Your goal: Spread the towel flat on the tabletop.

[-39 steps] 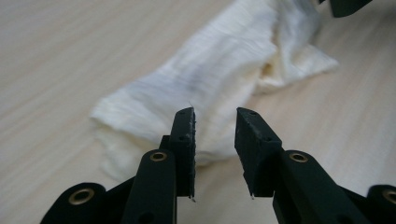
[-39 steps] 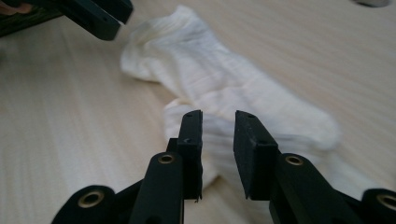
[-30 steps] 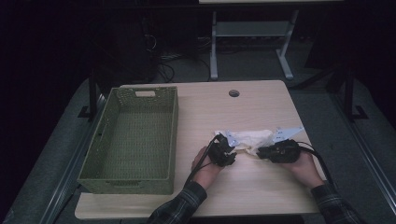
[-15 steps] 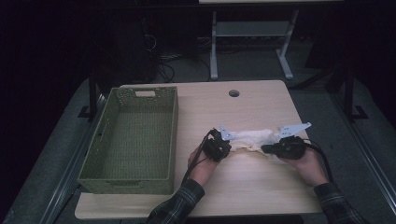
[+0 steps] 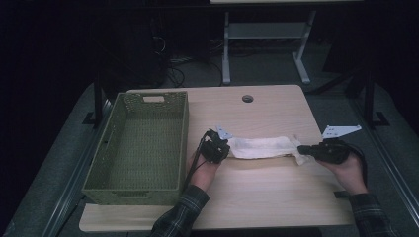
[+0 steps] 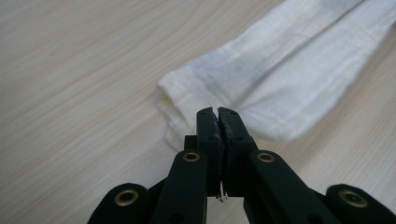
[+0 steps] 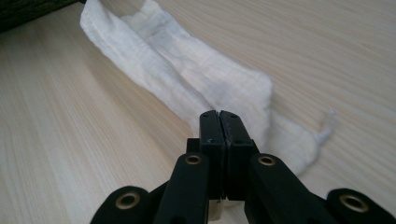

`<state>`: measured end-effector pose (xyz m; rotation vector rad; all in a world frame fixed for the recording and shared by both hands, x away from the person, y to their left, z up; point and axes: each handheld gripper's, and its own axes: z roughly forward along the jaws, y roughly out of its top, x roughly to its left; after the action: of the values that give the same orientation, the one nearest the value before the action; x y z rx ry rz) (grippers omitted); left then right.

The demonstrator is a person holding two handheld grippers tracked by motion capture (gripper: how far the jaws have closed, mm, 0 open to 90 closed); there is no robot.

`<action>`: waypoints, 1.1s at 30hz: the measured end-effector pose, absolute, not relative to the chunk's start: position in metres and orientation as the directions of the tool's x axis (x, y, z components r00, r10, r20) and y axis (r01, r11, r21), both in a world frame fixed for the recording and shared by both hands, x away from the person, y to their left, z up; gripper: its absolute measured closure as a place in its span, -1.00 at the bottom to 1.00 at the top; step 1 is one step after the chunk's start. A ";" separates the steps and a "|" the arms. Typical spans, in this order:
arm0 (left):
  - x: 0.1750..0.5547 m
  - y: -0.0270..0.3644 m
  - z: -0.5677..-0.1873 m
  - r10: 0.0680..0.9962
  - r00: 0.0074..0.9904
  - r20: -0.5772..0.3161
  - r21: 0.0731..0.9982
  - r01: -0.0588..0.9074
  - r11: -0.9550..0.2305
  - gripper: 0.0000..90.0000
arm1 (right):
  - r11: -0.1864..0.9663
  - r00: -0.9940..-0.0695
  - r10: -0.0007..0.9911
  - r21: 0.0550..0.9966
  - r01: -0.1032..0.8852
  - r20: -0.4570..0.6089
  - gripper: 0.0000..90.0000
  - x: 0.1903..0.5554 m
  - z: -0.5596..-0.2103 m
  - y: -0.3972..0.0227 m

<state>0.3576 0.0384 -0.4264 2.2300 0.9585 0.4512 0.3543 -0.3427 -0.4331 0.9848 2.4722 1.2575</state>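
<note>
Two grippers pinch one white cloth (image 5: 264, 147) at its opposite ends, and the cloth serves as the landmark for everything else. From the high view it lies stretched in a narrow band across the middle of the wooden bench (image 5: 257, 197), running side to side. The left gripper (image 5: 221, 146) sits at the cloth's left end, with the left hand (image 5: 202, 168) just behind it toward the near edge. The right gripper (image 5: 307, 148) sits at the cloth's right end, where the fabric bunches and droops a little, and the right hand (image 5: 346, 170) holds it from the near right. A green woven basket (image 5: 141, 143) stands to the left of the cloth, well apart from it, beyond the left gripper. A round hole (image 5: 247, 98) in the bench lies on the far side of the cloth.

From the left gripper view, the black jaws are pressed together with a thin edge of the cloth (image 6: 280, 79) caught between them; the fabric folds lengthwise and runs away toward the upper right over pale wood.

From the right gripper view, the jaws are likewise closed tight on a bunched end of the cloth (image 7: 187, 70), which reaches away to the upper left. A loose thread (image 7: 325, 128) trails from the cloth to the right of the jaws.

Both pairs of jaws have just been closing, each with cloth between them.
</note>
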 end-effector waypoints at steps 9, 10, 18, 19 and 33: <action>0.357 0.038 -0.431 0.744 0.665 0.066 0.672 0.521 -0.526 0.76 | 0.413 -0.763 0.623 0.758 0.506 0.170 0.77 0.355 -0.442 -0.349; 0.356 0.039 -0.430 0.745 0.664 0.065 0.679 0.518 -0.520 0.75 | 0.404 -0.763 0.622 0.764 0.503 0.174 0.77 0.355 -0.440 -0.350; 0.351 0.040 -0.424 0.732 0.679 0.055 0.699 0.498 -0.514 0.66 | 0.379 -0.757 0.625 0.774 0.507 0.190 0.78 0.334 -0.440 -0.370; 0.350 0.039 -0.423 0.729 0.682 0.053 0.700 0.495 -0.514 0.65 | 0.376 -0.755 0.628 0.775 0.508 0.189 0.77 0.332 -0.440 -0.372; 0.338 0.036 -0.420 0.692 0.721 0.027 0.706 0.477 -0.524 0.59 | 0.418 -0.766 0.618 0.753 0.508 0.174 0.92 0.336 -0.450 -0.364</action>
<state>0.3382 0.0365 -0.4197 2.2258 0.8816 0.3992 0.3361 -0.3644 -0.4498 1.0124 2.5336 1.2743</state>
